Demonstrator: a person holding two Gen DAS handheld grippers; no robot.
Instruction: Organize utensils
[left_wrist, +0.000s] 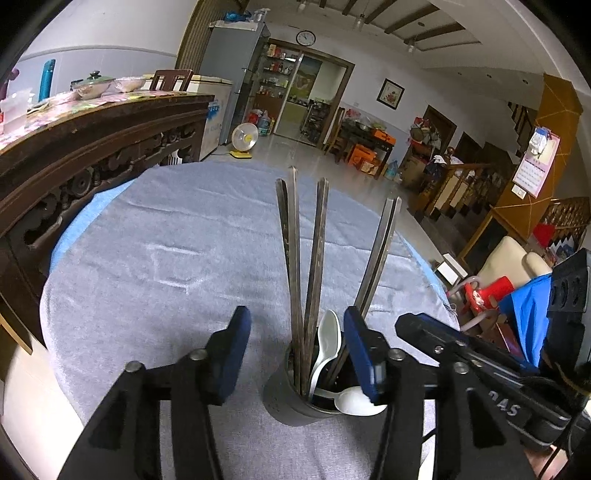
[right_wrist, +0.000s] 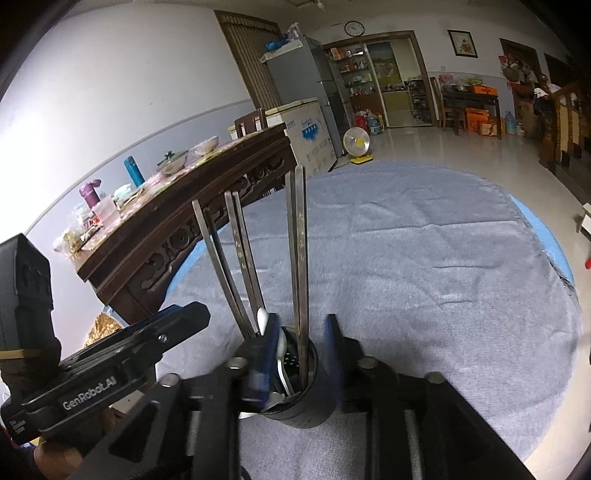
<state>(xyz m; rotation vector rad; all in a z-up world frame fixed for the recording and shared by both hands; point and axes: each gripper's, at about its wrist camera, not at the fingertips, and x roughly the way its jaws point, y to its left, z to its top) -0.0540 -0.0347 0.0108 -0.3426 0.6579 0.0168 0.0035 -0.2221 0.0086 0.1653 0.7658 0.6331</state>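
A dark round utensil holder (left_wrist: 291, 400) stands on the grey cloth of a round table (left_wrist: 166, 240). It holds several dark chopsticks (left_wrist: 317, 258) standing upright and white spoons (left_wrist: 327, 343). My left gripper (left_wrist: 295, 354) is open, its blue pads on either side of the holder's top. The right gripper's body shows at the right of the left wrist view (left_wrist: 461, 354). In the right wrist view the holder (right_wrist: 299, 391) sits between my right gripper's (right_wrist: 301, 354) open fingers, with chopsticks (right_wrist: 299, 251) and a spoon (right_wrist: 263, 319) in it. The left gripper's body (right_wrist: 110, 369) is at the left.
A carved dark wooden table (left_wrist: 92, 136) with bowls and a blue bottle (left_wrist: 47, 79) stands close to the left of the round table. A fan (left_wrist: 244, 138) stands on the floor beyond. A red stool (left_wrist: 487, 295) and a chair are off the right edge.
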